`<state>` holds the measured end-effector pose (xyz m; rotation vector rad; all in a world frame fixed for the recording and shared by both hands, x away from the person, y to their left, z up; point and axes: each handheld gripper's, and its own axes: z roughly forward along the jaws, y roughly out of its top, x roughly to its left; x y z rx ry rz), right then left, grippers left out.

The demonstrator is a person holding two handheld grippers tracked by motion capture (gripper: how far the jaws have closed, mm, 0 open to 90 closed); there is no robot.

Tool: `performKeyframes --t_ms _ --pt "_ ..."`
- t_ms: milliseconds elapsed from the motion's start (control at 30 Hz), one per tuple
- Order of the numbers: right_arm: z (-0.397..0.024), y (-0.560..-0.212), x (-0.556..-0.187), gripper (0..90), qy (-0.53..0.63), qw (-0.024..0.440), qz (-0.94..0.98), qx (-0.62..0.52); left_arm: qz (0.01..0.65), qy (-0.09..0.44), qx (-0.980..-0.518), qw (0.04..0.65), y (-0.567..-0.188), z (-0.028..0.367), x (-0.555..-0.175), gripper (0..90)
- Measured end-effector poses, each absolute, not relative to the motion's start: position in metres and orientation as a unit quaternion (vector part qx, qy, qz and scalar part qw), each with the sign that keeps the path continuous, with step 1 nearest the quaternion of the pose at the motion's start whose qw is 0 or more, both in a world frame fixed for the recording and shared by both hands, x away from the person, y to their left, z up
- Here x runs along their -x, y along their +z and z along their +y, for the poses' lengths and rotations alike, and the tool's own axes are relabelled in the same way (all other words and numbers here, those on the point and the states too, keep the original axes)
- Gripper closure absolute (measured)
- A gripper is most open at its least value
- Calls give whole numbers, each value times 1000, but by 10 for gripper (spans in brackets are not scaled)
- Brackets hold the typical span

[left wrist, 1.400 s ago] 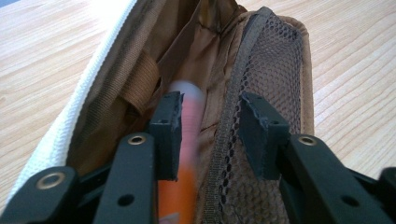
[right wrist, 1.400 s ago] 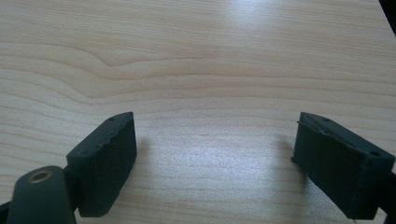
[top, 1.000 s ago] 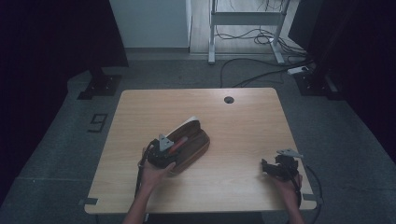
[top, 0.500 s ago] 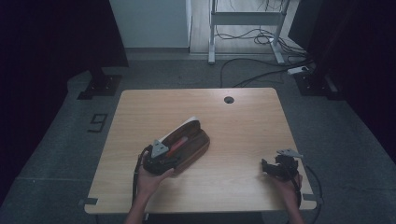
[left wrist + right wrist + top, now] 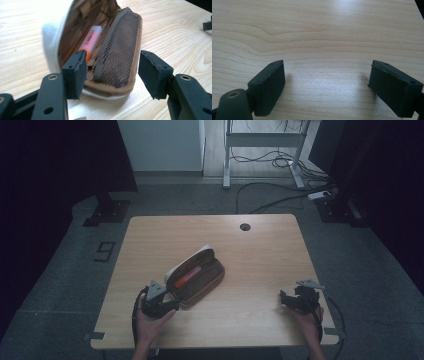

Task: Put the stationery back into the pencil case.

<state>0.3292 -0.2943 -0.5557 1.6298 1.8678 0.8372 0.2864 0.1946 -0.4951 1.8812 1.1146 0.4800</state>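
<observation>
An open pencil case [image 5: 200,272], tan with a white outside and a brown mesh pocket [image 5: 120,57], lies slanted on the wooden table [image 5: 260,250]. An orange and pink marker [image 5: 91,41] rests inside it, seen in the high view as the marker [image 5: 184,279]. My left gripper [image 5: 171,301] sits at the case's near end, open. In the left gripper view the left gripper [image 5: 113,75] has the case's near end between its jaws without pinching it. My right gripper [image 5: 285,299] is open near the table's front right, and the right gripper [image 5: 327,85] stands over bare wood.
A round cable hole [image 5: 244,226] sits at the table's far edge. Beyond the table are a grey floor with cables [image 5: 265,202], a metal frame [image 5: 260,140] and dark screens on both sides. A hand holds each gripper at the front edge.
My left gripper has drawn back from over the case toward the table's front edge. The marker inside the case is now uncovered. The right gripper has not moved.
</observation>
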Motion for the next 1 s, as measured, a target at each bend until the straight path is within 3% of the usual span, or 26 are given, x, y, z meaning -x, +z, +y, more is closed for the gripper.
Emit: performKeyframes --t_ms 567,1000 --pt "-294 -556 -329 130 308 260 689 -602 497 192 -735 420 -526 239 -263 400" --pt "-294 -556 -329 130 308 260 689 -602 493 186 -740 418 -532 236 -267 400"
